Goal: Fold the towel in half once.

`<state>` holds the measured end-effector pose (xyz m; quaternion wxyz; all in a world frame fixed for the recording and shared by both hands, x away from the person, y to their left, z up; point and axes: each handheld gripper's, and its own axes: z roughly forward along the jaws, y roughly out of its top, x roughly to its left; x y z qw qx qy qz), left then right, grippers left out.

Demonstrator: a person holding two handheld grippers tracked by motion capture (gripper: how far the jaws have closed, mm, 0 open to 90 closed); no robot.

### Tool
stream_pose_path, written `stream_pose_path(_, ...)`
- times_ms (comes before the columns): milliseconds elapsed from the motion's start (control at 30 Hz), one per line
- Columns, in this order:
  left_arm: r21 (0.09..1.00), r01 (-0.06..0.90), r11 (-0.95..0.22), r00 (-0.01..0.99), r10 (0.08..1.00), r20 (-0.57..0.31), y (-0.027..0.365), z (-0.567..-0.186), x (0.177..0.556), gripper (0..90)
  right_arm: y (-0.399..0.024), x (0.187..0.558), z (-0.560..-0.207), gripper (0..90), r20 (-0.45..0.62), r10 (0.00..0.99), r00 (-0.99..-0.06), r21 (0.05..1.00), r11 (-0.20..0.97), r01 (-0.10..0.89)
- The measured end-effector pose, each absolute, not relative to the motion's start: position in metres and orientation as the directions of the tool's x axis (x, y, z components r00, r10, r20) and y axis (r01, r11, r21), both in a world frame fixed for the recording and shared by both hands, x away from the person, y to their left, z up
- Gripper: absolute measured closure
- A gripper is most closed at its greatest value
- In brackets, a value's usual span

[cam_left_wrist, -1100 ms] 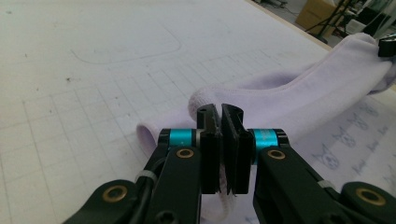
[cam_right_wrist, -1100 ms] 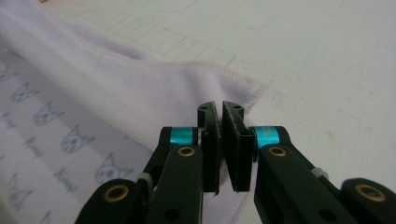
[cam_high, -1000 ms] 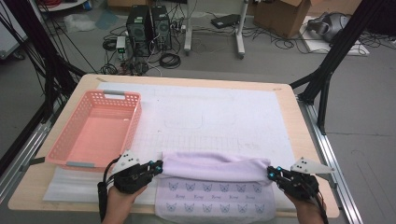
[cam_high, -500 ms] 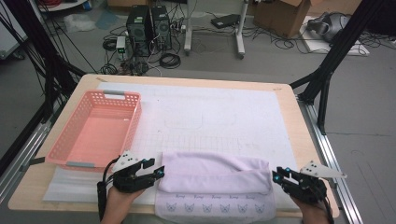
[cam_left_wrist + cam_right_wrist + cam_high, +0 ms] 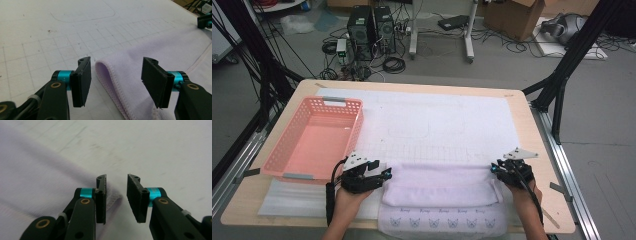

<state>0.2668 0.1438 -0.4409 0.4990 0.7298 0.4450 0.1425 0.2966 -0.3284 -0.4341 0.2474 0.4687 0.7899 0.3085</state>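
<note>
The folded lilac fleece towel (image 5: 442,192) lay across the near edge of the white gridded mat (image 5: 437,125), stretched between the two grippers, with a printed band of small butterfly shapes showing along its near hem. The left gripper (image 5: 384,173) sat at the towel's left end with its jaws standing wide apart; they had just been opening, and in the left gripper view (image 5: 116,80) the rolled, stitched fold of the towel (image 5: 117,82) lay between them, nearer the left jaw, with neither pad pressing on it. The right gripper (image 5: 494,168) was at the towel's far right corner, its jaws parted by a narrow gap after just opening; in the right gripper view (image 5: 116,196) the hemmed corner of the towel (image 5: 50,182) lay just left of and beneath the left jaw, and bare mat showed through the gap. A salmon-pink perforated plastic basket (image 5: 292,157) stood beyond and to the left of the left gripper, well apart from the towel.
</note>
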Motion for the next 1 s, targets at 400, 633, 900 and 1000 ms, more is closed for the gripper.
stream_pose_path(400,0.834,0.540,-0.116,0.542,0.806,-0.239,0.144,-0.447,0.271,40.5,-0.336,0.275,-0.439,56.3,-0.011,0.873,-0.487,0.726,0.342,0.597)
stream_pose_path(633,0.833,0.541,-0.114,0.540,0.807,-0.240,0.144,-0.447,0.269,40.7,-0.335,0.285,-0.445,58.5,-0.124,0.937,-0.328,0.767,0.300,0.567)
stream_pose_path(900,0.824,0.554,-0.116,0.533,0.810,-0.245,0.148,-0.449,0.270,43.2,-0.353,0.268,-0.430,57.3,0.043,0.915,-0.402,0.792,0.214,0.571)
stream_pose_path(1000,0.820,0.560,-0.117,0.536,0.806,-0.251,0.147,-0.449,0.272,49.4,-0.355,0.265,-0.436,53.7,0.100,0.883,-0.458,0.759,0.230,0.609)
